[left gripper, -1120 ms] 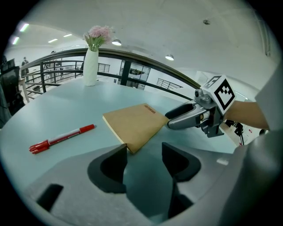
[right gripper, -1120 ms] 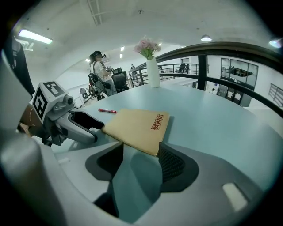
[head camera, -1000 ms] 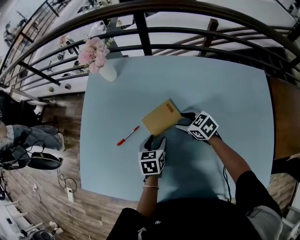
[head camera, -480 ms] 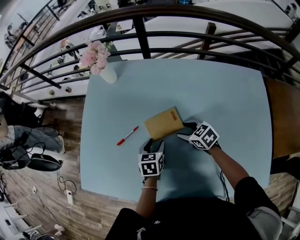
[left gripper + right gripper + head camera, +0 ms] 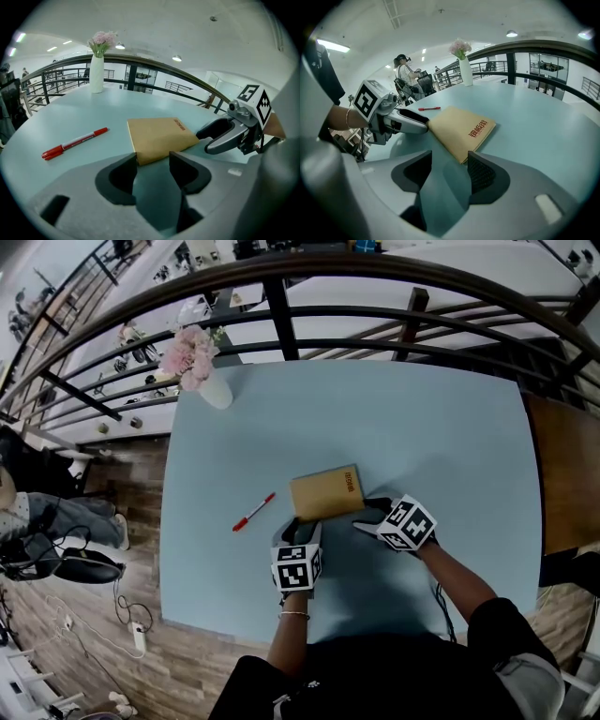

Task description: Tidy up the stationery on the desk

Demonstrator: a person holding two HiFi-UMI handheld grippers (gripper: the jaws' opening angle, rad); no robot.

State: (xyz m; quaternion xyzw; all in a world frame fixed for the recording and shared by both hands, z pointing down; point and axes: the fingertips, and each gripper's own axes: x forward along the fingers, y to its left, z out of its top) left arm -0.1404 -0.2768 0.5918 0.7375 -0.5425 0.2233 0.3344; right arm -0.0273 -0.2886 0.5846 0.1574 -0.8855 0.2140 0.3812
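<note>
- The brown notebook [image 5: 326,493] lies flat near the middle of the pale blue table [image 5: 422,418]. Its long axis runs across the head view, with the red printed title at its right end.
- The red pen [image 5: 254,512] lies to its left, apart from it, slanting from lower left to upper right.
- The left gripper [image 5: 300,527] has wide jaws that have just been closing. The notebook's near edge sits between their tips, ungripped.
- The right gripper [image 5: 367,514] also gapes, with a notebook corner just beside one jaw.
- Only the right gripper view shows a person [image 5: 404,70] standing beyond the table.
- A white vase [image 5: 216,387] at the far left corner holds pink flowers [image 5: 190,351].
</note>
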